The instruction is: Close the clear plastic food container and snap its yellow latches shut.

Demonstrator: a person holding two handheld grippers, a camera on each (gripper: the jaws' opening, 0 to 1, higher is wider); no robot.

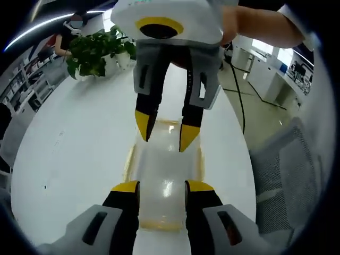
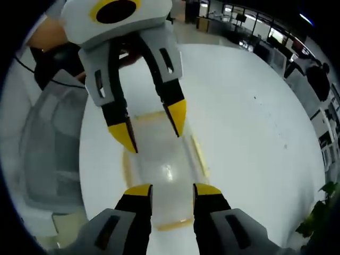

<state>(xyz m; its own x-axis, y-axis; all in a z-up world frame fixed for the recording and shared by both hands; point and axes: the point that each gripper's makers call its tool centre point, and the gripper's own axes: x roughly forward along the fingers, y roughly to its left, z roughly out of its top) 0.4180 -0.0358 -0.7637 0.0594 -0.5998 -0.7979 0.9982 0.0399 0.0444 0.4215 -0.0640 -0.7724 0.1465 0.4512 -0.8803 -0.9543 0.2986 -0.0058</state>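
Clear container [image 1: 166, 178] lying flat on a white table [image 1: 74, 154], between the two grippers, long axis running straight from one gripper to the other. In the left gripper view, near short end under the left gripper [image 1: 162, 187], far short end under the right gripper [image 1: 167, 132], which comes down from the top. Yellow latches [image 1: 129, 159] seen as thin strips along both long sides and across the short ends; cannot tell whether snapped down. Lid looks in place, glossy, with a light reflected in the middle.

Left gripper: jaws apart, nothing between them, tips poised over the near short edge; contact with the lid cannot be told. Right gripper: jaws likewise spread and empty, tips just over the far edge.

In the right gripper view, same layout reversed: right gripper [image 2: 172, 191] at the bottom with parted jaws over one short end of the container [image 2: 162, 170], left gripper [image 2: 154, 125] reaching in from above over the other end.

Beyond the table: a leafy plant [image 1: 95, 50], a mesh chair [image 1: 289, 175], a hand [image 1: 265, 26] on the right gripper.
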